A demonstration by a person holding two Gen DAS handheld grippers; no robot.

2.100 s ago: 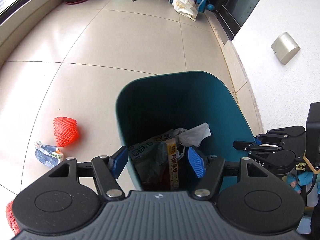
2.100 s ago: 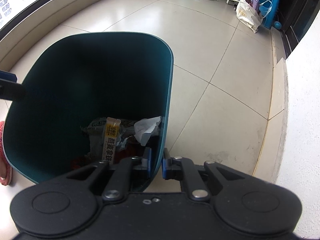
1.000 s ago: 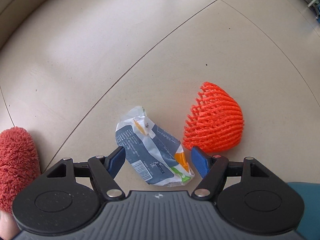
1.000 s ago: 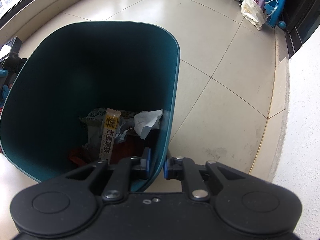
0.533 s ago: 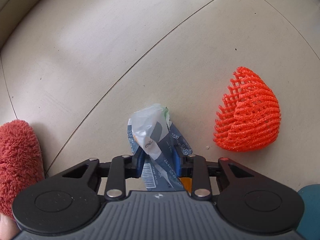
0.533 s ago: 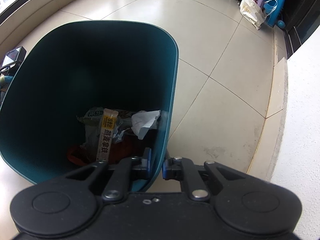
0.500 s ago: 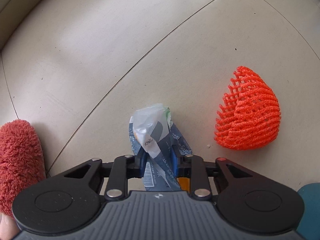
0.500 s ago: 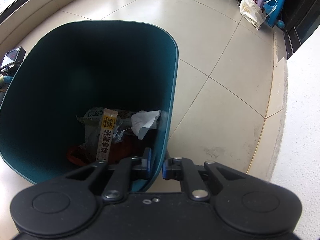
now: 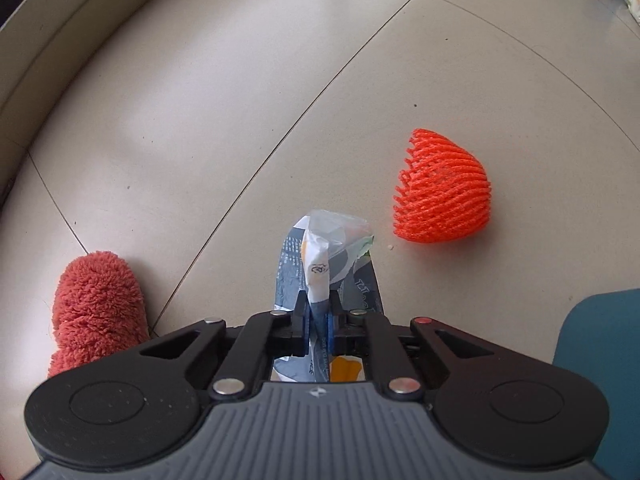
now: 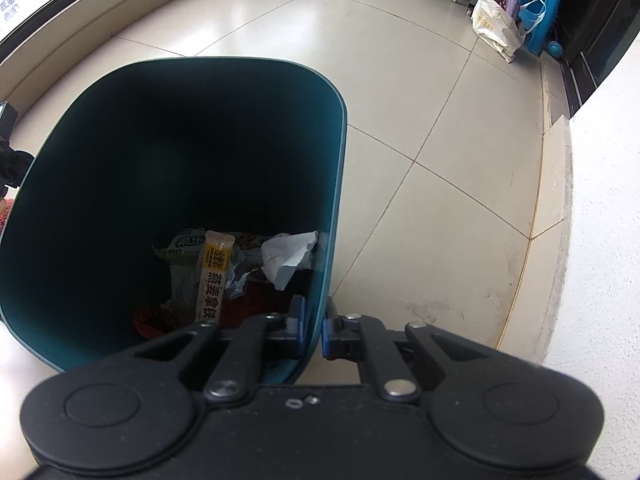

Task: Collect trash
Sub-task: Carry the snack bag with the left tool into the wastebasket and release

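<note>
lifted since earlier: crumpled wrapper [image 9: 320, 264], lower centre, clamped in left gripper [image 9: 318, 326]. right gripper [image 10: 313, 332] clamped on bin [image 10: 336, 184] rim. risk: thin wrapper slipping free mid-carry.

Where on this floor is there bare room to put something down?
Bare tile stretches beyond the orange net toward the window ledge, and right of the bin to the step. It is crowded near the wrapper, fluffy slipper and stool.
</note>
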